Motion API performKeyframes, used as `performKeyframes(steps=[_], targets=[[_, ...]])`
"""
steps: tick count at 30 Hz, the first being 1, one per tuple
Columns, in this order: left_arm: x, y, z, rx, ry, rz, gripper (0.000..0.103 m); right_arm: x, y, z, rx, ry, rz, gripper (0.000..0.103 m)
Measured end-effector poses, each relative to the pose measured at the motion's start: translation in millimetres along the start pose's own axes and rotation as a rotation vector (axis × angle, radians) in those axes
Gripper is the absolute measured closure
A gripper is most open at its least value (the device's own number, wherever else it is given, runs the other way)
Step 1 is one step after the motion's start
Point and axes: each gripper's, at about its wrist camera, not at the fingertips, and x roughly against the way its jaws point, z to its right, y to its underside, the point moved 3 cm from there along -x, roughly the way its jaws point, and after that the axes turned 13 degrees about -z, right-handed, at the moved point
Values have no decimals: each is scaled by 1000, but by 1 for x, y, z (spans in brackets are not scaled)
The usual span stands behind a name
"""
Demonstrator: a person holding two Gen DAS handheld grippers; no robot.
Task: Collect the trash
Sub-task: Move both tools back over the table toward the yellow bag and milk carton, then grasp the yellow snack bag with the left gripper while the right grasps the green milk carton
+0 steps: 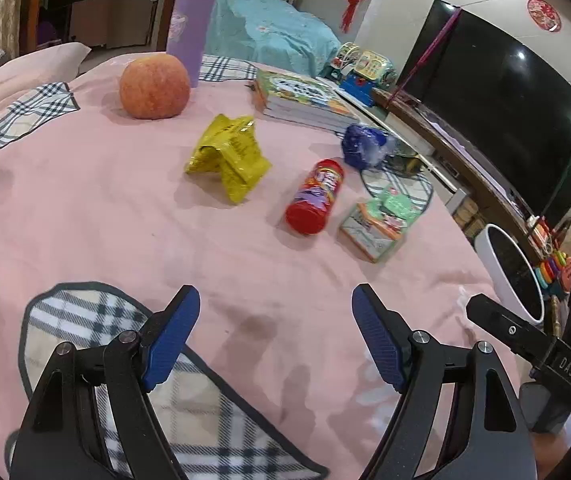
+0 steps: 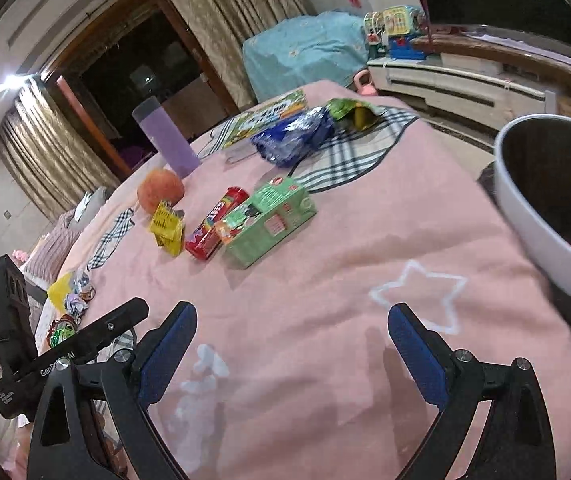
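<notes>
Left hand-held gripper (image 1: 275,300) and right hand-held gripper (image 2: 291,312): jaws spread wide with nothing between them, both poised above the pink bedspread (image 1: 85,208). Beyond them the trash lies scattered on the bed: yellow wrapper (image 1: 231,156), red snack tube (image 1: 315,198) lying on its side, green carton (image 2: 269,220) just beside the tube, blue crumpled bag (image 1: 361,145). An apple (image 1: 154,85) and purple bottle (image 1: 187,36) stand farther back. White bin (image 2: 545,208) at the bed's right edge.

Ahead of the jaws, beige curtains (image 2: 221,12) flank a dark doorway (image 2: 133,80), a black television (image 1: 497,108) to their right.
</notes>
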Motion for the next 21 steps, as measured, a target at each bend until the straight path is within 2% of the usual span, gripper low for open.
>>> performKeyframes(steps=[11,21], targets=[[-11,-23,-12,-2,-35,-11,23,-24,-25,-8,-49,-30,-20,6],[-19,-64,-23,-2,-66,3,23,-51,-52,-18,-65,-48,-47,6]])
